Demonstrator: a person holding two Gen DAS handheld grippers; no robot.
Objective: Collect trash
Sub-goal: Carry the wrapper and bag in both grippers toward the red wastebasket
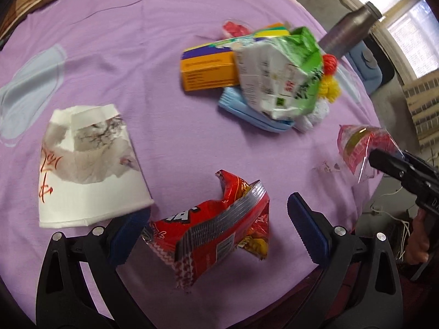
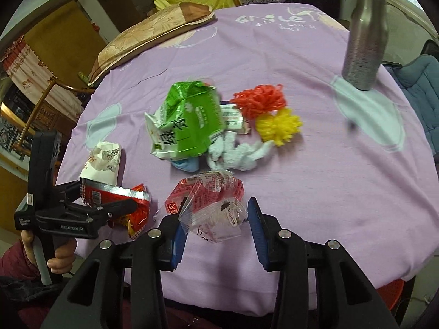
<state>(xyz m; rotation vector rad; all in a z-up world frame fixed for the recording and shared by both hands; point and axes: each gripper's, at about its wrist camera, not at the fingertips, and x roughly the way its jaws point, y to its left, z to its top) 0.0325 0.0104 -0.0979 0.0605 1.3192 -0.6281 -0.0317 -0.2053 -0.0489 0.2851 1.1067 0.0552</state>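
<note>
A red snack wrapper (image 1: 216, 227) lies between the open fingers of my left gripper (image 1: 216, 235), close to the left pad (image 1: 129, 235). It also shows in the right wrist view (image 2: 134, 208). A clear red-printed plastic wrapper (image 2: 216, 205) lies between the open fingers of my right gripper (image 2: 216, 235); it also shows in the left wrist view (image 1: 362, 150). A crushed white paper cup (image 1: 87, 164) lies to the left. A crumpled green and white carton (image 2: 186, 120) tops a pile at the table's middle.
The pile holds an orange box (image 1: 208, 74), a blue cloth (image 1: 247, 109), white tissue (image 2: 238, 153) and red and yellow yarn pompoms (image 2: 271, 112). A steel bottle (image 2: 365, 35) stands at the far right on the purple tablecloth (image 2: 329, 178). A cushion (image 2: 148, 35) lies at the far edge.
</note>
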